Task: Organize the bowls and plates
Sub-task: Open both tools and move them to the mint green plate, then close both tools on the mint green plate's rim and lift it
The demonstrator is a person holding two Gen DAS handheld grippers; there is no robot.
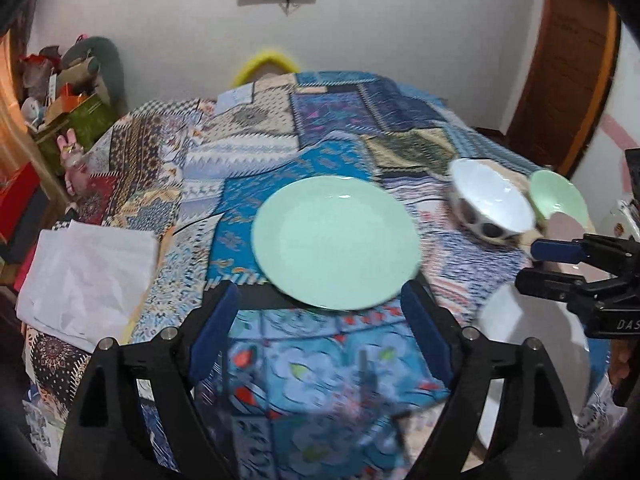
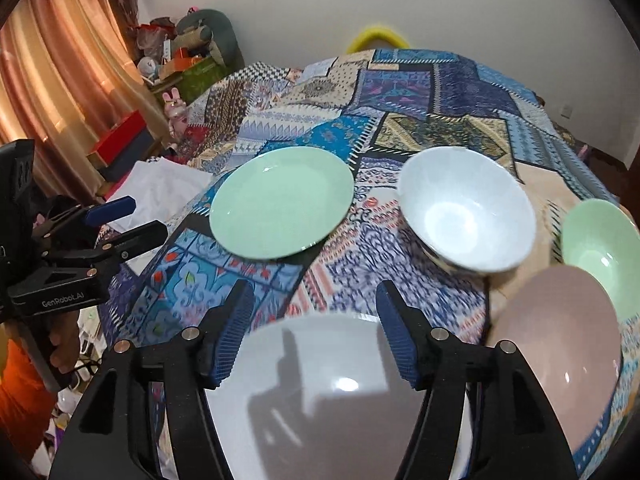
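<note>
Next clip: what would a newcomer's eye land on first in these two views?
The busy patchwork tablecloth covers the whole table. On it, a mint green plate lies left of centre, and a white bowl sits to its right. Nearest the camera, a large white plate lies under the open right gripper, with a pink bowl and a green bowl at the right edge.

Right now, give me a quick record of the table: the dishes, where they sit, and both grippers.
surface: patchwork cloth
green plate: left of centre, flat, alone
white bowl: right of the green plate, upright
green bowl: far right
pink plate: near right, overlaps the green bowl in view
white plate: nearest edge
left gripper: open, empty
right gripper: open, empty
</note>
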